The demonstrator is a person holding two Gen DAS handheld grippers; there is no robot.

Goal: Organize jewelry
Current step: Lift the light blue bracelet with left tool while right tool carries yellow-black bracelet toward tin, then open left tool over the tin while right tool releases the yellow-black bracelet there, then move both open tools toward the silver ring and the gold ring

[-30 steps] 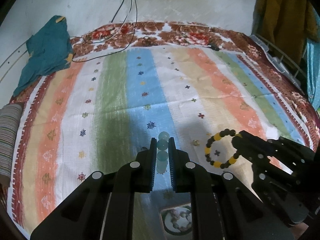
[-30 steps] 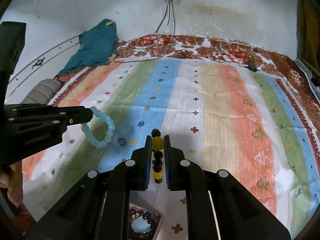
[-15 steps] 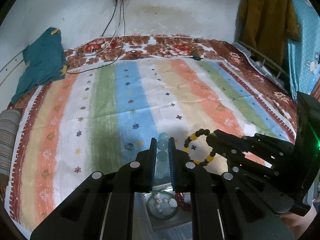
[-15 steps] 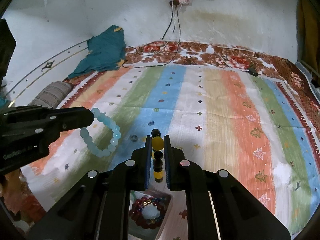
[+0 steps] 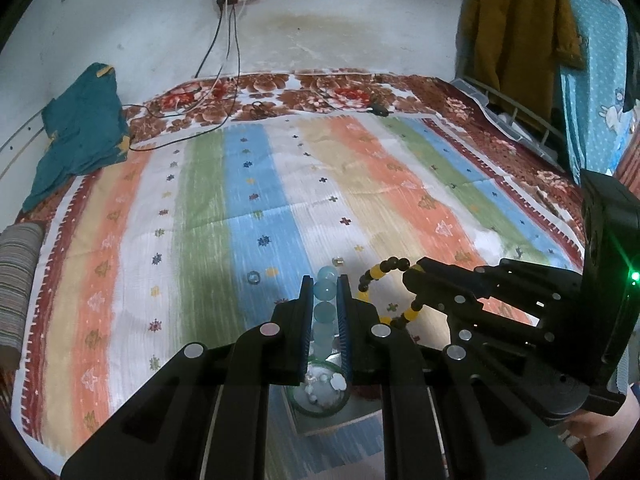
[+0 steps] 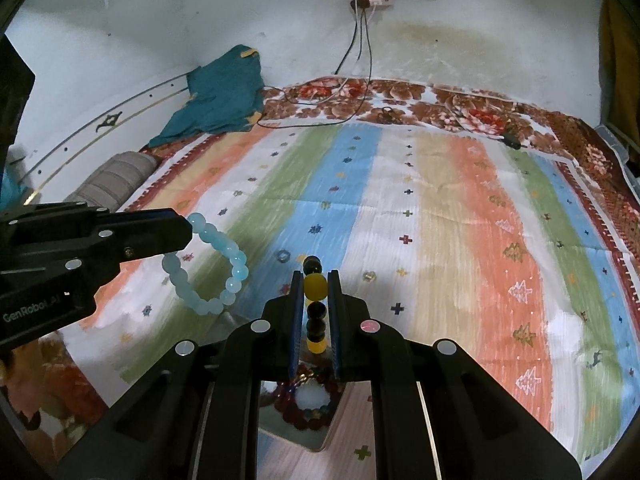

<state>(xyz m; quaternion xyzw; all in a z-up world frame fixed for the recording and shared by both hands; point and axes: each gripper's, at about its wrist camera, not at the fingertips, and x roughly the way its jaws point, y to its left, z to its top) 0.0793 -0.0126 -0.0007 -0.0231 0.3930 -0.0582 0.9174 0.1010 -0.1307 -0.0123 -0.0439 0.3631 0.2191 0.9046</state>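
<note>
Pale blue bead bracelet: pinched in my left gripper, held above the striped bedspread.
Black-and-yellow bead bracelet: clamped in my right gripper, also aloft.
Tray below: partly hidden.
Next, I judge: lower one bracelet at a time, centre it over its compartment, then let go.

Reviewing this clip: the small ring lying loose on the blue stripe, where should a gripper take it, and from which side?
The ring appears to lie flat on the bedspread, so probably come from straight above and pinch across its band, one finger on each outer edge. It is small and blurred; finer detail cannot be told.
</note>
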